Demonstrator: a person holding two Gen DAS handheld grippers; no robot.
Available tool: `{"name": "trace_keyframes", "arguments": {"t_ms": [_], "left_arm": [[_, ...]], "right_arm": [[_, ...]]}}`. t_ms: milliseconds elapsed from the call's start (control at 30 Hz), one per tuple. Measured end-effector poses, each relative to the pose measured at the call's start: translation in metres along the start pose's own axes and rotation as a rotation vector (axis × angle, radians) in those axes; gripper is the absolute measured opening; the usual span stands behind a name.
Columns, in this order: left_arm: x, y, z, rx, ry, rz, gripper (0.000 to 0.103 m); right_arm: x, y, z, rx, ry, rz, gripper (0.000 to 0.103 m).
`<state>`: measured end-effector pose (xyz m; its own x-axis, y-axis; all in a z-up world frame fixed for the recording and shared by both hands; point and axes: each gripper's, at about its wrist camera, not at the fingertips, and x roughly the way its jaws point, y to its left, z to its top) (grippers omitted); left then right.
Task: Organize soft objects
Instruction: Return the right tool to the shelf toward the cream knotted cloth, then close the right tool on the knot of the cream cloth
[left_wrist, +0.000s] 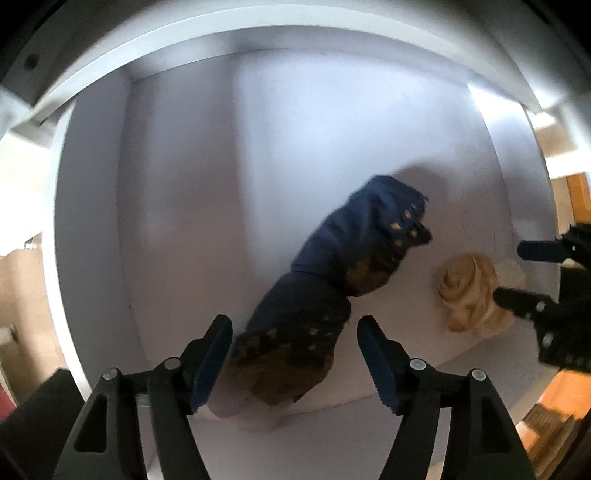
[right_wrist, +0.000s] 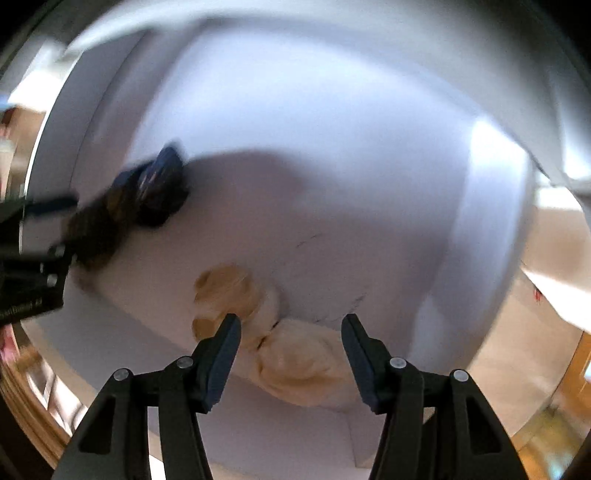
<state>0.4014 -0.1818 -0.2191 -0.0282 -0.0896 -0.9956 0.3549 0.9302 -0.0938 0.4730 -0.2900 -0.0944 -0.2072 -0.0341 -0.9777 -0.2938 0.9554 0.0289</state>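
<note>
While the left gripper hangs half open over the near end of the navy sock bundle, whose long axis runs from the white shelf's front edge toward its back, its pads grip nothing. Further right, the right gripper stands moderately open around the cream rolled socks by the front edge, not pressing, nearer them than the left.

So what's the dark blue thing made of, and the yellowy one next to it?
The dark blue thing looks like knitted or woven cloth, matte, maybe a rolled sock pair: it creases and has a stitched tan dot pattern. The yellowy one also looks like soft cloth, cream and tan, wound into swirling folds. The white shelf under them looks hard, smooth and painted; whether wood or board, I can't tell.
</note>
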Motion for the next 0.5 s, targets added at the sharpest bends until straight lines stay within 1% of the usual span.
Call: {"name": "trace_keyframes", "arguments": {"t_ms": [100, 200, 267, 300, 367, 433, 467, 500], "left_arm": [[0.008, -0.015, 0.003, 0.05, 0.017, 0.033, 0.072], [0.013, -0.022, 0.007, 0.065, 0.021, 0.046, 0.072], [0.015, -0.025, 0.012, 0.066, 0.017, 0.054, 0.072], [0.015, -0.028, 0.014, 0.067, 0.012, 0.06, 0.072], [0.016, -0.034, 0.017, 0.07, 0.002, 0.07, 0.072], [0.016, -0.042, 0.023, 0.08, -0.011, 0.083, 0.072], [0.016, -0.044, 0.023, 0.086, -0.015, 0.087, 0.072], [0.016, -0.046, 0.023, 0.093, -0.021, 0.093, 0.072]], "right_arm": [[0.013, 0.022, 0.0, -0.102, 0.061, -0.015, 0.058], [0.029, 0.03, -0.003, -0.128, 0.111, -0.067, 0.058], [0.037, 0.03, -0.004, -0.114, 0.121, -0.107, 0.058], [0.038, 0.028, 0.001, -0.108, 0.125, -0.12, 0.058], [0.043, 0.021, 0.002, -0.065, 0.124, -0.14, 0.058], [0.045, 0.016, 0.001, -0.016, 0.111, -0.13, 0.051], [0.045, 0.013, 0.002, 0.014, 0.102, -0.111, 0.05], [0.044, 0.011, -0.001, 0.034, 0.092, -0.097, 0.047]]}}
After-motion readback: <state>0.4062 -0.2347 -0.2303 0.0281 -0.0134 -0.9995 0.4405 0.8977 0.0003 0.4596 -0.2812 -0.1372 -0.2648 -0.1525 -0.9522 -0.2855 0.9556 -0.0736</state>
